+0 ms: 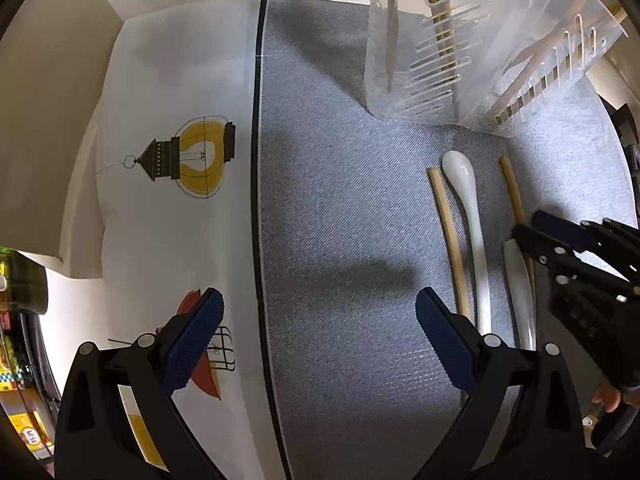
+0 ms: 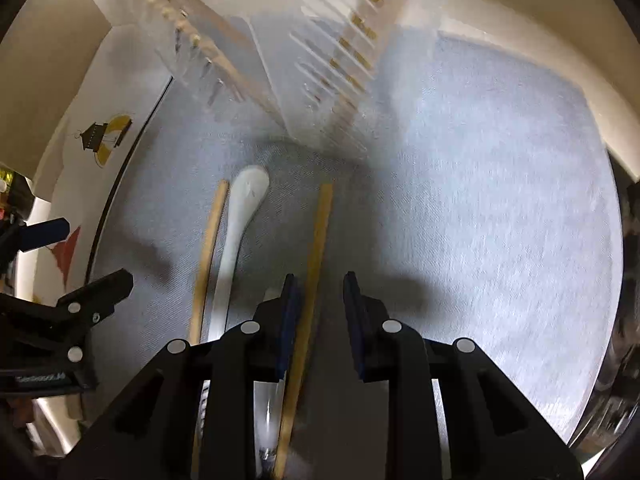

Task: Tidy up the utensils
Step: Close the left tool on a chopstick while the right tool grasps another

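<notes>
The right gripper, at the bottom centre of its own view, has its jaws narrowed around a wooden chopstick that runs up between the pads; the left pad lies against the stick, a gap shows before the right pad, so the jaws are not yet clamped. Just left of it lie a white ceramic spoon and a second chopstick, all on a grey fabric mat. Another pale spoon lies partly under that gripper in the left wrist view. The left gripper hangs wide open and empty at the lower middle. A clear slotted utensil holder stands at the upper right, with sticks inside. A white printed cloth lies left.
</notes>
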{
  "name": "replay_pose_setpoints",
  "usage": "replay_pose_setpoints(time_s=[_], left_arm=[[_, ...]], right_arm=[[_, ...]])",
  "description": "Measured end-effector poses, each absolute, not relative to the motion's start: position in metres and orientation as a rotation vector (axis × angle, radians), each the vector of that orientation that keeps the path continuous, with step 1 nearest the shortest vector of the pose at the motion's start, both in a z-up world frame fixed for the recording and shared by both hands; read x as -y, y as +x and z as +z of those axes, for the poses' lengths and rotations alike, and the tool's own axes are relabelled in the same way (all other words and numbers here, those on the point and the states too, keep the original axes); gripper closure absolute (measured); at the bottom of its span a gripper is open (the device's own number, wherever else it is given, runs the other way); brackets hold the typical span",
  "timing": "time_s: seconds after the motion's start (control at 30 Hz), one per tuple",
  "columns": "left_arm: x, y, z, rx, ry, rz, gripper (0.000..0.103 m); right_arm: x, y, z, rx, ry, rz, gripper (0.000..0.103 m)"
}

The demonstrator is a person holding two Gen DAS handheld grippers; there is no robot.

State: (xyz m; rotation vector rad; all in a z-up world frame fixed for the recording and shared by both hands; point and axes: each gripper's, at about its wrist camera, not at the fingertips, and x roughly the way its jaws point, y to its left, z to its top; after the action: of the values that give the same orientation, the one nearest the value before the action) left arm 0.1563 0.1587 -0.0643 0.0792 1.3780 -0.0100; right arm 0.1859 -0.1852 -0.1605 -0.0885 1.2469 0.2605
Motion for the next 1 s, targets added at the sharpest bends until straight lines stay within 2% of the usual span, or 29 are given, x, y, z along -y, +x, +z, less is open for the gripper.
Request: replay_pose_setpoints(time_s=[0.03, 0.5, 0.77, 0.83, 0.87, 0.9, 0.93, 1.0], left_arm=[[-0.158, 0.158, -0.064, -1.376, 0.077, -0.012, 0.009], [-0.122, 0.194, -0.066, -1.387, 0.059, -0.079, 0.011], [-0.115, 0.207, -0.078, -1.428, 0.056, -0.054, 0.02], [-0.117, 0.212, -0.075, -1.426, 0.033, -0.059, 0.026], [-0.117, 0.214, -0.074, -1.421, 0.034, -0.058, 0.033], [-0.116, 0.215, -0.07, -1.411, 0.039, -0.066, 0.047], [-0.115, 0.216, -0.066, -1.403, 0.049, -0.08, 0.055], [-0.112, 0.217, -0.062, -1.398, 0.066, -0.106, 0.085]], right_arm=[[0.182, 0.187, -0.162, -1.238, -0.12, 0.256, 0.093], [0.23, 0.185, -0.166, -1.274, -0.051, 0.198, 0.095], [0.227, 0.175, -0.168, -1.257, -0.059, 0.195, 0.095], [0.229, 0.174, -0.168, -1.254, -0.064, 0.193, 0.095], [0.229, 0.173, -0.167, -1.252, -0.067, 0.193, 0.095], [0.228, 0.173, -0.167, -1.251, -0.07, 0.194, 0.094], [0.226, 0.172, -0.167, -1.251, -0.071, 0.197, 0.092], [0.223, 0.172, -0.165, -1.252, -0.083, 0.203, 0.093]])
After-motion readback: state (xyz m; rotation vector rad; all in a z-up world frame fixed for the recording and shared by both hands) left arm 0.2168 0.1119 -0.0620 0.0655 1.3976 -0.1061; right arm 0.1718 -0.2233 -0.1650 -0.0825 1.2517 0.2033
